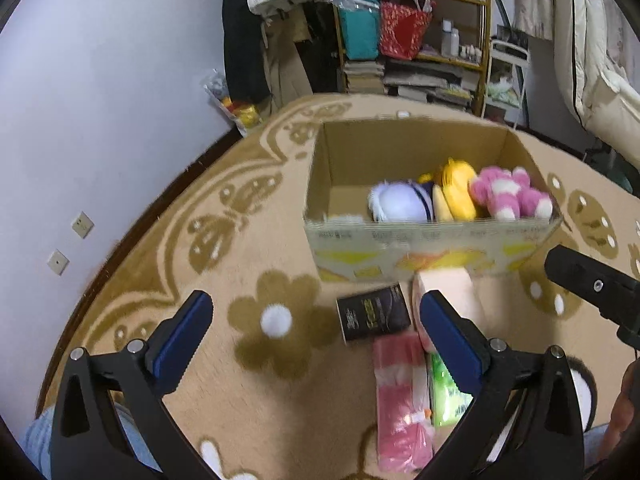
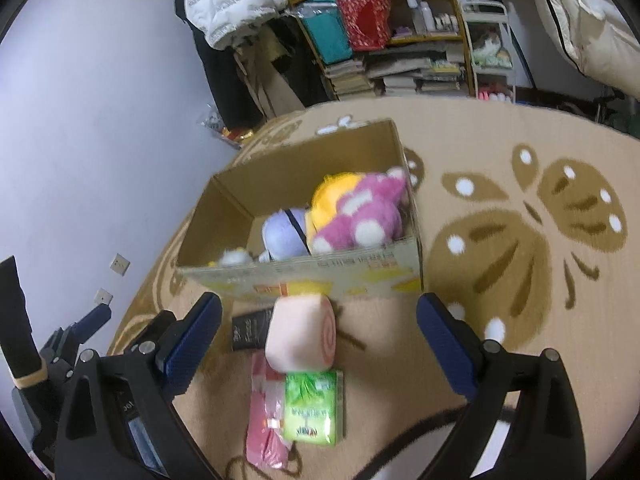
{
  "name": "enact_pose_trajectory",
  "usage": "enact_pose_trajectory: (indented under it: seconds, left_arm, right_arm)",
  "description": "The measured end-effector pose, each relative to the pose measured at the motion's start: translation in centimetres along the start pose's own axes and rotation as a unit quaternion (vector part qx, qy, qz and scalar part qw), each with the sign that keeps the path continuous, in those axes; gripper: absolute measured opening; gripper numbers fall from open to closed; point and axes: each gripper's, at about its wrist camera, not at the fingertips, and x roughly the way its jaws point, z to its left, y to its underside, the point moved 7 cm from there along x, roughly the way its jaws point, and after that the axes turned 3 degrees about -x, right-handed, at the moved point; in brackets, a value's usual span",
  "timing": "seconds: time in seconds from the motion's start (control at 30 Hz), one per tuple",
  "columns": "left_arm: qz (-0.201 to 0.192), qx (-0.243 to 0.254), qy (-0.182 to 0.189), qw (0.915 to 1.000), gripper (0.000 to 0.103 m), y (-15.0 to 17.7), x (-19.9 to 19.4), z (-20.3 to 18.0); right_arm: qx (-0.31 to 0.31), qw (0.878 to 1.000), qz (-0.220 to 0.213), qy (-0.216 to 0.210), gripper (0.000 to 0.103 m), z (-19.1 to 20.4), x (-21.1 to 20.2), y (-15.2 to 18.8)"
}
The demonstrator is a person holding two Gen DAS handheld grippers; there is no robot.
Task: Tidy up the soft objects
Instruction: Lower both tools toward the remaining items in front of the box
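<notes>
Your right claw (image 2: 320,344) gapes wide and empty above the pink roll (image 2: 300,334) lying on the rug (image 2: 520,320) against the box (image 2: 304,276) of plushies (image 2: 356,216), left claw (image 1: 316,332) equally wide; next, I'd judge, lower and pinch the roll

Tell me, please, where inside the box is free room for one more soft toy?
The left half of the box is mostly bare cardboard floor, bordered by its left wall and the lilac plush. The right half is crowded: the lilac plush, yellow plush and pink plush press together. A small white thing lies at the near-left corner, hard to identify.
</notes>
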Motion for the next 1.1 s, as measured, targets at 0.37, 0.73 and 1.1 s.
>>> enact_pose_trajectory:
  seconds: [0.37, 0.73, 1.1]
  left_arm:
    - [0.101, 0.015, 0.004, 0.9947, 0.102, 4.1, 3.6, -0.6]
    - [0.151, 0.032, 0.011, 0.9880, 0.102, 6.4, 6.3, -1.9]
    - [0.182, 0.039, 0.023, 0.9822, 0.102, 8.0, 8.5, -3.0]
  right_arm:
    - [0.007, 0.996, 0.090, 0.003, 0.088, -0.2, 3.2, 3.7]
    - [-0.009, 0.982, 0.187, 0.012, 0.072, 0.2, 7.3, 7.4]
    - [-0.011, 0.975, 0.221, 0.013, 0.072, 0.7, 10.0, 8.6]
